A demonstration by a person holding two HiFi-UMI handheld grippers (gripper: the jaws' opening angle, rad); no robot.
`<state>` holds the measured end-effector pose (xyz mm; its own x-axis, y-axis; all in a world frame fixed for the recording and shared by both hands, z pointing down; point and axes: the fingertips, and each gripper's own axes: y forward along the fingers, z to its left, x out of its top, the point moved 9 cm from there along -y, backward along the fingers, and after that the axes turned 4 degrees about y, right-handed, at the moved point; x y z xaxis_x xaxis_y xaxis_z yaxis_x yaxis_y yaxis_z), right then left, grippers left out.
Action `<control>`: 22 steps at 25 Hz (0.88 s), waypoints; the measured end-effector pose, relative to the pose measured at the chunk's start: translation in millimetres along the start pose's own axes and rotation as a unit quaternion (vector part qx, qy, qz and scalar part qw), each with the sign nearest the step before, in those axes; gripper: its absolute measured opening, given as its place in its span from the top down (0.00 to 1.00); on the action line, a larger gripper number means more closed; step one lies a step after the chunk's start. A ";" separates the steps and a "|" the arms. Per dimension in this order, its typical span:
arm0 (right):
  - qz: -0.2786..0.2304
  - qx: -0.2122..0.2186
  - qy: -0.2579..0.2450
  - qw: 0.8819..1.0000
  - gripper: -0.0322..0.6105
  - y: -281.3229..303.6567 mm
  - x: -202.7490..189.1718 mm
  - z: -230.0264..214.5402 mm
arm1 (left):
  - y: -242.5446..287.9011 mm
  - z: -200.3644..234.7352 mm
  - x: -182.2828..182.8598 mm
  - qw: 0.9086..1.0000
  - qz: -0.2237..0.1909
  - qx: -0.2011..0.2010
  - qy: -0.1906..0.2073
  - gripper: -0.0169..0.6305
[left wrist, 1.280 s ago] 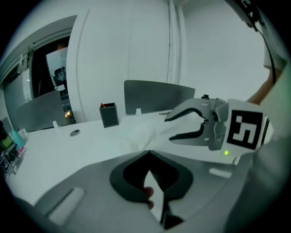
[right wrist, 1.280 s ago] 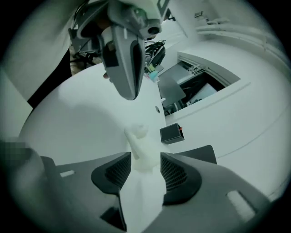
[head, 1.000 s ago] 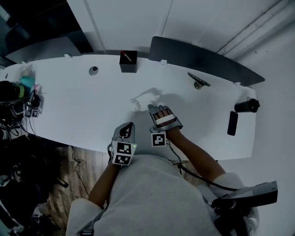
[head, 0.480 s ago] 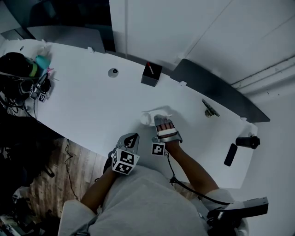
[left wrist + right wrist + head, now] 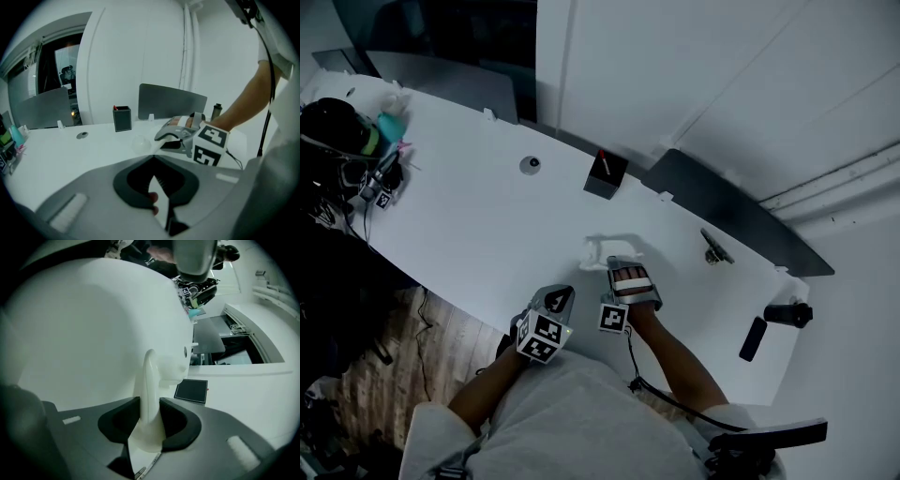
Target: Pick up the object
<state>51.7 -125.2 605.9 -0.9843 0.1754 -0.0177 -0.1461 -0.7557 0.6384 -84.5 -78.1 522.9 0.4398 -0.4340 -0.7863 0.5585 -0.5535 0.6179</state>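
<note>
A pale, translucent white object (image 5: 598, 251) lies on the white table (image 5: 478, 225) near its middle. My right gripper (image 5: 615, 268) reaches it from the near side. In the right gripper view the white object (image 5: 149, 380) fills the gap between the black pads (image 5: 173, 420), which touch both its sides while the jaws are closing. The left gripper view shows the object (image 5: 140, 143) just left of the right gripper (image 5: 174, 137). My left gripper (image 5: 559, 300) hovers over the table's front edge, shut and empty, with its jaws together (image 5: 159, 206).
A black pen holder (image 5: 606, 174) and a small round disc (image 5: 530, 165) stand toward the far edge. A grey divider panel (image 5: 722, 211) runs behind. A clamp (image 5: 712, 248), a black phone (image 5: 752, 338) and a black cylinder (image 5: 787, 312) lie at the right. Clutter and cables (image 5: 347, 141) fill the left end.
My right gripper has moved forward onto the white object and its jaws have come in around it. The head view has shifted. My left gripper stays shut by the front edge.
</note>
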 end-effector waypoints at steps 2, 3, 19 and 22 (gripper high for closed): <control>-0.006 -0.019 0.004 1.000 0.75 -7.3 3.2 -11.1 | -1.2 3.8 -2.9 1.000 -0.002 -0.001 -0.003 0.97; -0.008 -0.020 0.010 1.000 0.75 -11.8 3.8 -14.0 | -1.6 5.5 -3.8 1.000 -0.005 -0.002 -0.005 0.97; -0.402 0.117 0.506 0.754 0.75 -163.5 -32.2 -123.2 | -63.5 43.0 68.9 0.966 -0.193 -0.155 0.080 0.97; -0.453 0.150 0.525 0.705 0.75 -189.5 -34.8 -134.9 | -78.3 53.2 97.3 0.947 -0.229 -0.221 0.039 0.97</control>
<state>100.4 -73.3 381.7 -0.0552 -0.1820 -0.9817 -0.8890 -0.4388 0.1313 -122.8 -114.9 397.9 0.1212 -0.1569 -0.9801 0.9353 -0.3126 0.1657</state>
